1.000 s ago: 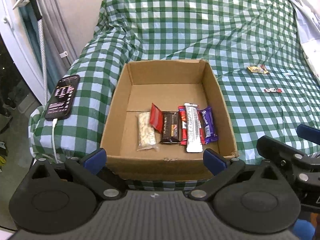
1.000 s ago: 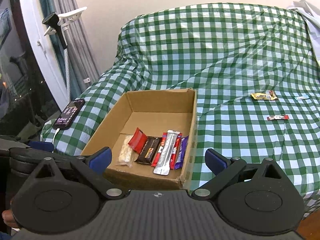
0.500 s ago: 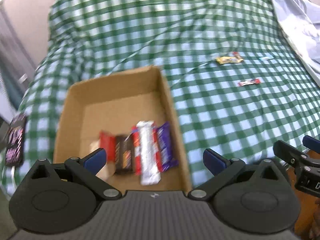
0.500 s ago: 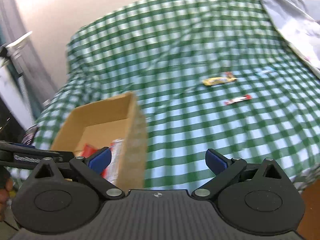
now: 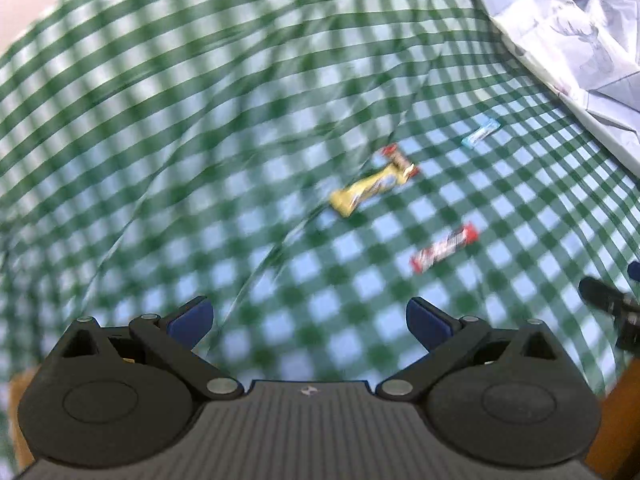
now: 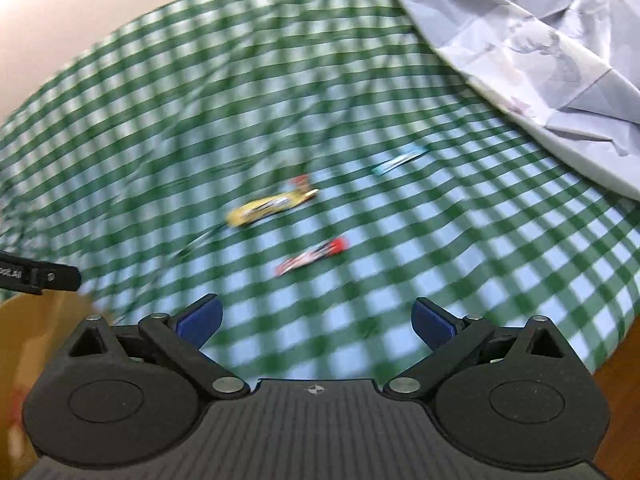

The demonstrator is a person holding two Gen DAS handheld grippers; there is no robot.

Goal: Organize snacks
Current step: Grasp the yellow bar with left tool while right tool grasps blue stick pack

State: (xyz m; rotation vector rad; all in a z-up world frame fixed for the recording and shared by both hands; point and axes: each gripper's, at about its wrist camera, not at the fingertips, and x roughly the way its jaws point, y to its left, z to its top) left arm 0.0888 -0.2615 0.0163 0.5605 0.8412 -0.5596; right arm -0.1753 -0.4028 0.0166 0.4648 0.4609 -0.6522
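Three loose snacks lie on the green checked cloth [image 5: 200, 140]. Ahead of my left gripper [image 5: 308, 320] are a yellow bar [image 5: 370, 190], a red bar [image 5: 445, 249] and a small blue-white wrapper [image 5: 480, 133]. The right wrist view shows the same yellow bar [image 6: 266, 208], red bar [image 6: 311, 257] and blue-white wrapper [image 6: 398, 161] beyond my right gripper [image 6: 316, 320]. Both grippers stand open and empty, well short of the snacks. Both views are blurred. A brown blur at the left edge of the right wrist view is the cardboard box [image 6: 36, 344].
A pale grey printed sheet [image 5: 580, 40] covers the far right of the bed, also seen as the grey sheet [image 6: 540, 60]. The bed's near right edge drops to a brown floor [image 6: 616, 400]. The other gripper's black tip [image 5: 608, 304] shows at the right.
Both grippers have swung right, away from the cardboard box. The box with its row of bars has left the left view. The loose snacks are nearer and centred.
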